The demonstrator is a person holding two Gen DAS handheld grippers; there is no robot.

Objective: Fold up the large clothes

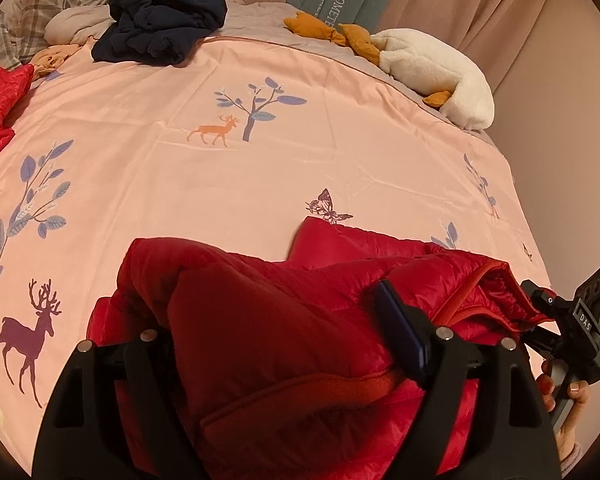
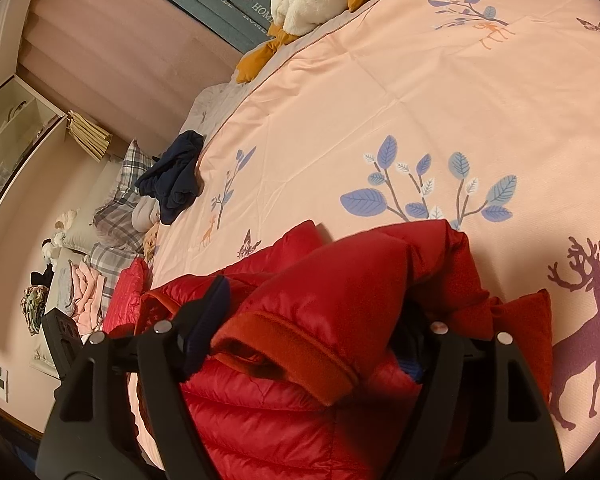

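A red puffer jacket (image 1: pixel 284 320) is bunched between the fingers of my left gripper (image 1: pixel 276 320), which is shut on a thick fold of it just above the pink printed bedspread (image 1: pixel 260 176). My right gripper (image 2: pixel 312 320) is shut on another fold of the same red jacket (image 2: pixel 332 300), at an orange-trimmed edge. The right gripper's body and the hand holding it show at the right edge of the left wrist view (image 1: pixel 580 332). The left gripper's body shows at the left in the right wrist view (image 2: pixel 62 336). The jacket hides the left finger in the left wrist view and the right finger in the right wrist view.
A dark navy garment (image 1: pixel 160 28) lies crumpled at the far side of the bed. Another red puffer piece (image 1: pixel 0 108) lies at the left edge. A white plush duck (image 1: pixel 432 76) and plaid pillows (image 1: pixel 52 4) sit at the back. Folded clothes (image 2: pixel 84 288) are stacked beside the bed.
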